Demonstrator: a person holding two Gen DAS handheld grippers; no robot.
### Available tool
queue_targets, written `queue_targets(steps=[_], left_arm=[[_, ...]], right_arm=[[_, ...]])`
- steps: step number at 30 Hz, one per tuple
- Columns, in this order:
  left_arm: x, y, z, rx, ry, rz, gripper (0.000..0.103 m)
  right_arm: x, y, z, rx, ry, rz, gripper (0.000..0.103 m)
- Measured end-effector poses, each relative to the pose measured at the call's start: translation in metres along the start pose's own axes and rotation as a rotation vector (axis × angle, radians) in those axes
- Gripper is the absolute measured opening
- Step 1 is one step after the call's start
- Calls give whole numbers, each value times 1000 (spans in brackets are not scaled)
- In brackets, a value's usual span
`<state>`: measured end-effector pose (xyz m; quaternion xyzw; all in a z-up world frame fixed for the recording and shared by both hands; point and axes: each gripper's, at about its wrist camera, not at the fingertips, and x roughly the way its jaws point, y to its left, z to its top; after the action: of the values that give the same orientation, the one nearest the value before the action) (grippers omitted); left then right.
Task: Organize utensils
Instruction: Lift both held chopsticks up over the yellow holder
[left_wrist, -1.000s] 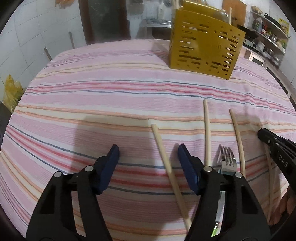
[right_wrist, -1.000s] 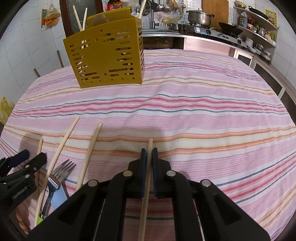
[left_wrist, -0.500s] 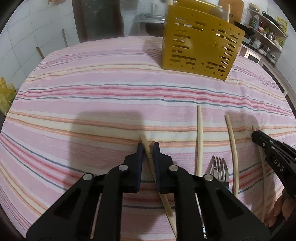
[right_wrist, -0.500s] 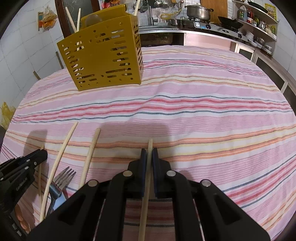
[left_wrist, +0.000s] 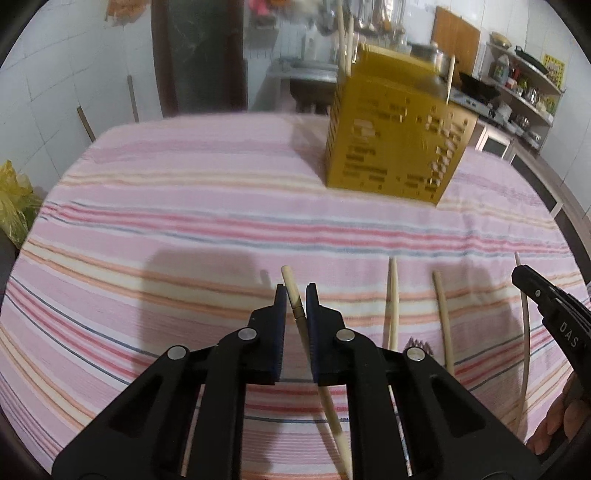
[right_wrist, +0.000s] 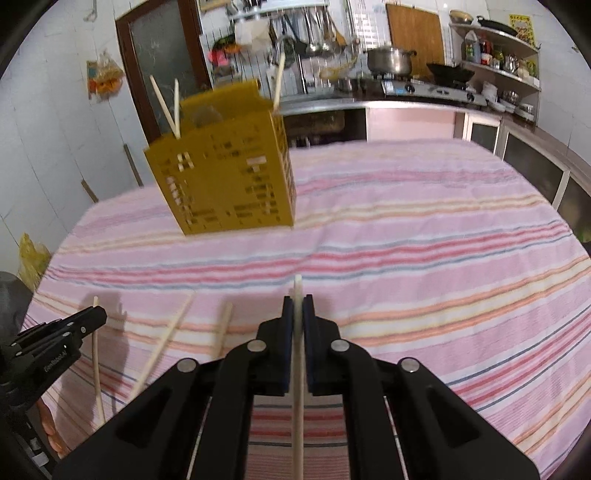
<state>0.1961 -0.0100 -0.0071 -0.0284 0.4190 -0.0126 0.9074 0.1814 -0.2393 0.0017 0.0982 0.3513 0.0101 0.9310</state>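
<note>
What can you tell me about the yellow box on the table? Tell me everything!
The box is mustard yellow and looks like plastic, with rows of small slots cut through its walls. It stands upright on the striped cloth at the far side of the table, open at the top, with a taller back part. Pale chopsticks poke out of it, leaning different ways. Neither tool touches it. It looks blurry, so finer details are unclear.

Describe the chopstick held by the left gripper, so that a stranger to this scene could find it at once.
Start from the yellow utensil holder on the striped tablecloth, then look toward the near edge. Pale chopsticks lie side by side there. The one meant is leftmost, and the only one clamped between the blue-padded jaws of the left gripper, its blunt end poking out.
</note>
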Motion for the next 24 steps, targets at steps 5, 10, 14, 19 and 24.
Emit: queue_targets(steps=[5, 10, 14, 19, 24], left_arm=[[-28, 5, 9, 6, -91, 5, 5], [-58, 6, 16, 33, -215, 26, 4], [-76, 7, 21, 46, -285, 24, 4], [-92, 8, 22, 60, -340, 25, 4], [-101, 10, 20, 67, -376, 16, 4]], right_arm=[[-18, 2, 9, 0, -84, 17, 6], [-40, 6, 20, -3, -177, 29, 6], [-53, 10, 25, -13, -248, 23, 6], [-63, 13, 27, -21, -300, 17, 6], [-70, 12, 30, -14, -332, 16, 6]])
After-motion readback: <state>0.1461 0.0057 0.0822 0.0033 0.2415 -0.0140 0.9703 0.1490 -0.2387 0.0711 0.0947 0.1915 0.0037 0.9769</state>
